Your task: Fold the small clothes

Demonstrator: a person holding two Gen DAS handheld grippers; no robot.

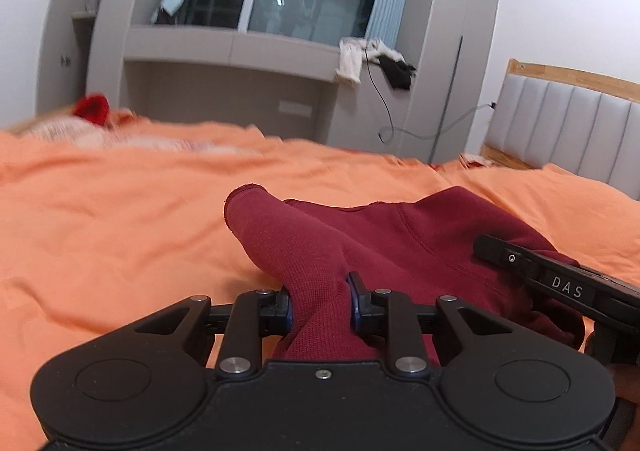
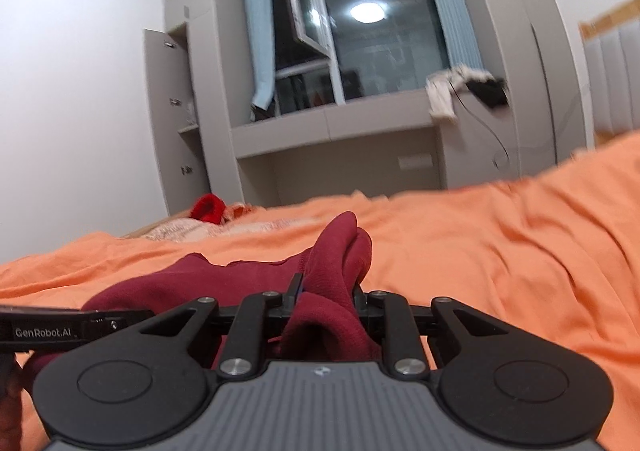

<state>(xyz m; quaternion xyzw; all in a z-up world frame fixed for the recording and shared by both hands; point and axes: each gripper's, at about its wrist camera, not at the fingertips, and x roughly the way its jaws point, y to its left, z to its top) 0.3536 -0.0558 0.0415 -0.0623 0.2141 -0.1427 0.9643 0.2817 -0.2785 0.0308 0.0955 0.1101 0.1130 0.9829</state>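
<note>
A dark red knit garment (image 1: 400, 235) lies bunched on the orange bedsheet (image 1: 100, 219). My left gripper (image 1: 320, 301) is shut on one end of it, with a fold of the cloth rising between the blue pads. In the right wrist view the same dark red garment (image 2: 224, 283) runs leftward, and my right gripper (image 2: 326, 301) is shut on its other end, a bunch of cloth standing up past the fingers. Each gripper shows at the edge of the other's view: the right one (image 1: 560, 283) and the left one (image 2: 60, 327).
A red item (image 1: 94, 109) and a pale patterned cloth (image 1: 80, 133) lie at the bed's far side. Beyond stand a grey window desk (image 2: 332, 131) with clothes and a cable draped on it, grey cabinets, and a padded headboard (image 1: 568, 123) at right.
</note>
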